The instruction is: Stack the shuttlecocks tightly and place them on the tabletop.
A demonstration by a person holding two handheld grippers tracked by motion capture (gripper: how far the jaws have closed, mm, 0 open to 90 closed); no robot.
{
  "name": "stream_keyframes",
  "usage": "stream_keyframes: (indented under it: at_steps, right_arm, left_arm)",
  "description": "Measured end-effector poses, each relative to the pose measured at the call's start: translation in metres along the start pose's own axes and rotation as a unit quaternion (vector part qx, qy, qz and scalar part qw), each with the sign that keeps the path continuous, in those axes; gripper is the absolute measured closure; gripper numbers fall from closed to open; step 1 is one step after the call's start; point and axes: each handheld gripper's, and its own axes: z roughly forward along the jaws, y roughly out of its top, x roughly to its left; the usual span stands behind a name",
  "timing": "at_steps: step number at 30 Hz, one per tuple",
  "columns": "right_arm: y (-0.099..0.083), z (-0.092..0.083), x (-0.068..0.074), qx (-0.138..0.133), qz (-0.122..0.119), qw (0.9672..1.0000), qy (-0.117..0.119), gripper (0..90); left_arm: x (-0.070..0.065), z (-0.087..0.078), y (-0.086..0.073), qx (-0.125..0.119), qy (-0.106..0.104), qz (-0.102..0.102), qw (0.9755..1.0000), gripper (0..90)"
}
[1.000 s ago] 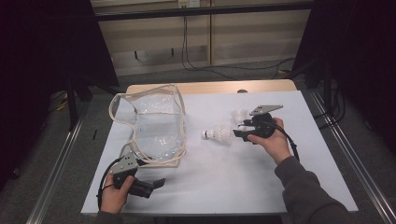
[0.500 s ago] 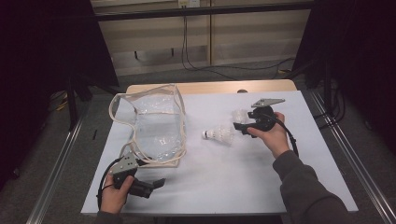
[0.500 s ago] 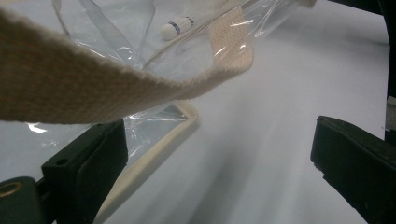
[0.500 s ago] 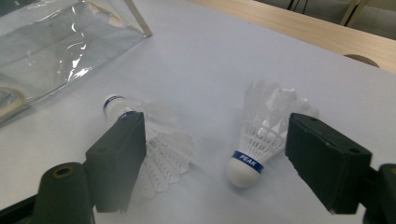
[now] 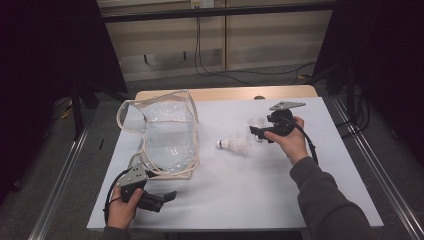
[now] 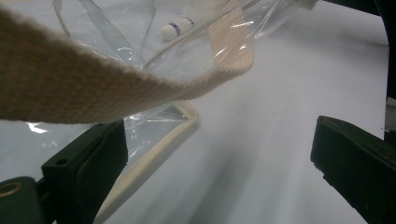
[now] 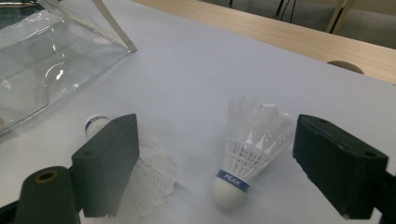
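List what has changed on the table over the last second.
The right gripper has just been opening its fingers, with an upright shuttlecock standing free between them. The other shuttlecock, the clear bag and the left gripper stayed put.

My right gripper (image 5: pixel 256 131) has just been opening: jaws wider now than 1 s ago, w/ an upright shuttlecock (image 7: pixel 247 154) standing between them, pads clear of it on both sides. In the high view my right hand (image 5: pixel 287 140) has pulled back a bit from the lying shuttlecock (image 5: pixel 235 145); 1 s ago the gripper sat right up against it, now there's a small gap and the upright one (image 5: pixel 256 122) shows just past the jaws.
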Motion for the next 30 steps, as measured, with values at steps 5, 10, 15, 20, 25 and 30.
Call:
stream_keyframes:
  at_steps: [5,10,15,20,25,30]
  right_arm:
    - [0.0,0.003,-0.003,-0.003,0.009,1.0,-0.001,11.6]
    - [0.003,0.005,-0.004,0.0,0.008,0.9999,-0.007,9.6]
    - [0.007,0.007,-0.002,-0.002,0.0,0.9999,-0.01,10.1]
    - [0.01,0.01,-0.002,-0.001,0.0,1.0,-0.01,9.3]
    - [0.012,0.013,-0.004,0.002,0.003,0.9999,-0.016,8.2]
    - [0.011,0.015,-0.009,0.006,0.007,0.9997,-0.024,8.4]
  left_arm:
    - [0.0,0.0,0.0,0.0,0.0,0.0,1.0,3.9]
    - [0.0,0.0,0.0,0.002,0.001,0.001,1.0,3.9]
    - [0.0,0.0,0.0,0.003,0.002,0.001,1.0,3.9]
    - [0.0,0.0,0.0,0.002,0.0,0.001,1.0,3.9]
    - [0.0,0.0,0.0,0.003,0.001,0.0,1.0,3.9]
    - [0.0,0.0,-0.001,0.003,0.0,0.001,1.0,3.9]
